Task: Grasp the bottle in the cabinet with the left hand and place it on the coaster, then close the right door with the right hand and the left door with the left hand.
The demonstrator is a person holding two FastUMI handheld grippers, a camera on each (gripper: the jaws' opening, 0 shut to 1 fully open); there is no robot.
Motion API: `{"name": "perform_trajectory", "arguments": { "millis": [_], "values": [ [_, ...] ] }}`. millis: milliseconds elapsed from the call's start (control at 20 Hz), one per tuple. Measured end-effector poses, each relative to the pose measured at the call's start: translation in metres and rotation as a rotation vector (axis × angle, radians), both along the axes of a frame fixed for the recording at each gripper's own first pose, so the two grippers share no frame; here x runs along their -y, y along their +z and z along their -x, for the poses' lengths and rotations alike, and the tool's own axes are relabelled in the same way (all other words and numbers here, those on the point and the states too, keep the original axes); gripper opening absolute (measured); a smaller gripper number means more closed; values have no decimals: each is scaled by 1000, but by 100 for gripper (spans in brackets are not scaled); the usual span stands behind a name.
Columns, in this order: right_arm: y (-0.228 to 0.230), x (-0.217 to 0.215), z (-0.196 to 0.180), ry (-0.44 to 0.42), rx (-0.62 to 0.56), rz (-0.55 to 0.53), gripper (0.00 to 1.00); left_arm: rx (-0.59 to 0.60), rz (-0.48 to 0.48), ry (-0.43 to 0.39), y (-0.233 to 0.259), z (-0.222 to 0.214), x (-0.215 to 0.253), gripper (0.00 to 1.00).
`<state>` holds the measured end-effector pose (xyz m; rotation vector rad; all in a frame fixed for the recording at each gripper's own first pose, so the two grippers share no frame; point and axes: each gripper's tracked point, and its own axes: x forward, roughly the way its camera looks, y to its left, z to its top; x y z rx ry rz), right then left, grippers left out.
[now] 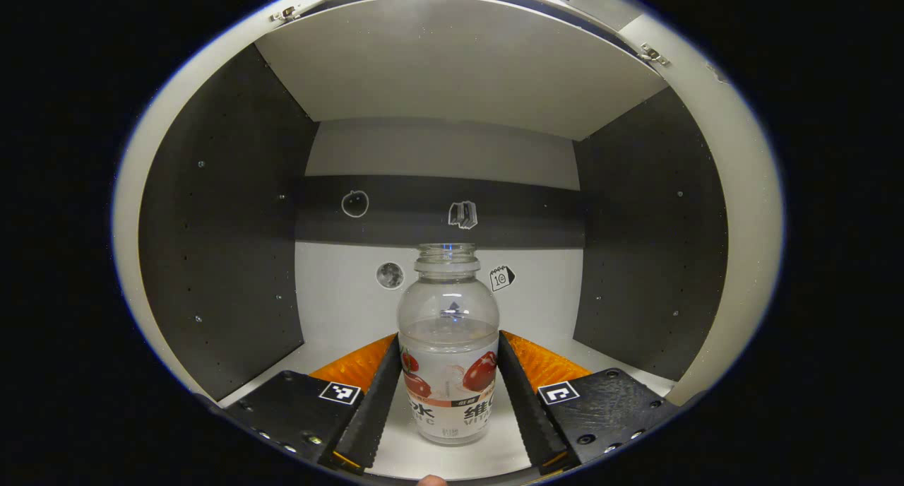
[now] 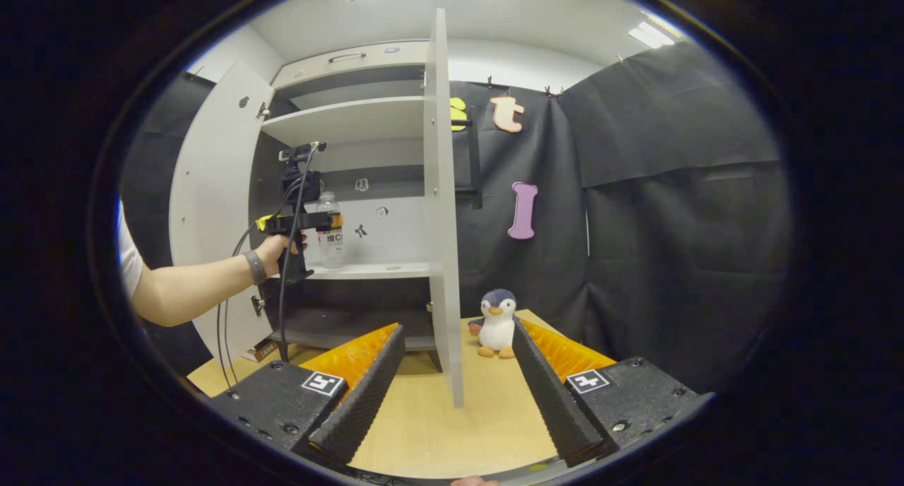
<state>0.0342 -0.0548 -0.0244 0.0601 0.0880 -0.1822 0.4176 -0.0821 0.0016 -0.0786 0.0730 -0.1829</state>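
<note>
A clear bottle (image 1: pixel 448 345) with a fruit label and no cap stands upright on the white cabinet shelf (image 1: pixel 494 451). My left gripper (image 1: pixel 448 338) has a finger pressed against each side of it at label height. In the right gripper view a hand holds that left gripper (image 2: pixel 318 221) at the bottle (image 2: pixel 330 232) inside the open cabinet. The right door (image 2: pixel 441 224) stands edge-on toward me and the left door (image 2: pixel 212 210) is swung wide. My right gripper (image 2: pixel 458 327) is open above the wooden table (image 2: pixel 452 429), with nothing between its fingers.
A small plush penguin (image 2: pixel 498 323) sits on the table to the right of the right door. The cabinet has dark side walls (image 1: pixel 219 246), an upper shelf (image 1: pixel 452 62) close overhead, and small stickers on its back wall. A cable hangs from the left gripper.
</note>
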Motion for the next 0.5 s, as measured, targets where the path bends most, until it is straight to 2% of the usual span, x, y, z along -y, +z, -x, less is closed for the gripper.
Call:
{"name": "perform_trajectory", "arguments": {
  "millis": [250,350,400,500],
  "values": [
    [10,-10,-1,59,22,8,100,34,-11,-41,21,43,-3,76],
    [14,-15,0,82,35,13,100,37,5,-51,26,68,-3,79],
    [15,-17,2,94,42,14,100,43,17,-59,28,82,-3,76],
    [18,-21,7,118,50,13,100,48,21,-61,24,113,-7,76]
  ]
}}
